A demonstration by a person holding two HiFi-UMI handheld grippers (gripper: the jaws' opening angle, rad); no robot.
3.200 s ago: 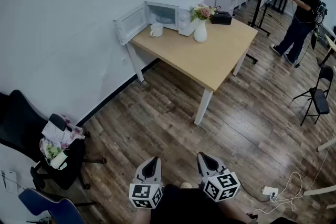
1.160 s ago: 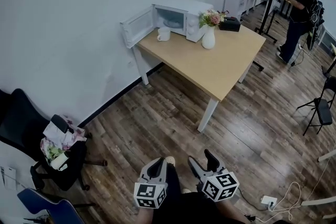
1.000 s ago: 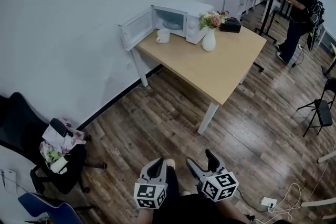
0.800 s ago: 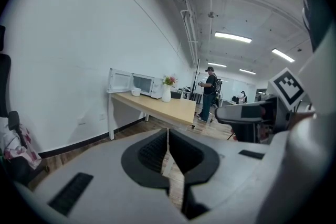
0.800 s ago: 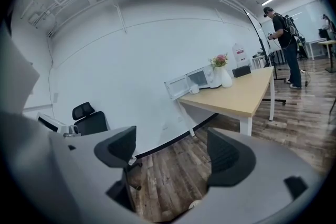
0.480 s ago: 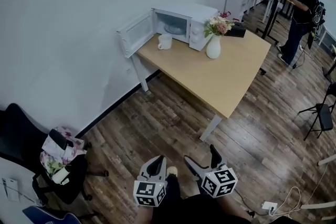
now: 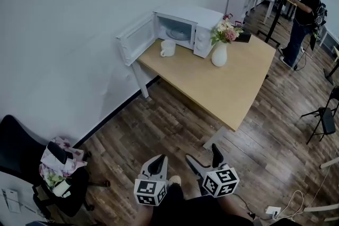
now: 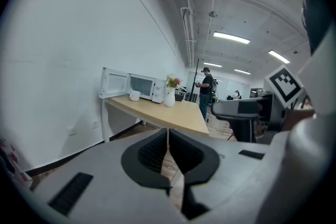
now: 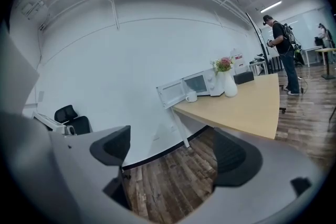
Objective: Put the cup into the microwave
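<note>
The left gripper [image 7: 159, 158] is pressing its jaws together on nothing. The right gripper [image 7: 202, 154] has just been opening its jaws, and they are standing wide and empty. Both are pointing slightly downward, well apart from the desk [image 7: 222, 87]. One cup [image 7: 168, 48] is sitting near the desk's far left corner, seemingly just before the one open microwave [image 7: 198, 21].

Bright, even light falls from ceiling strip lights [image 8: 230, 38]; my gripper views bend hard and darken at their edges.
</note>
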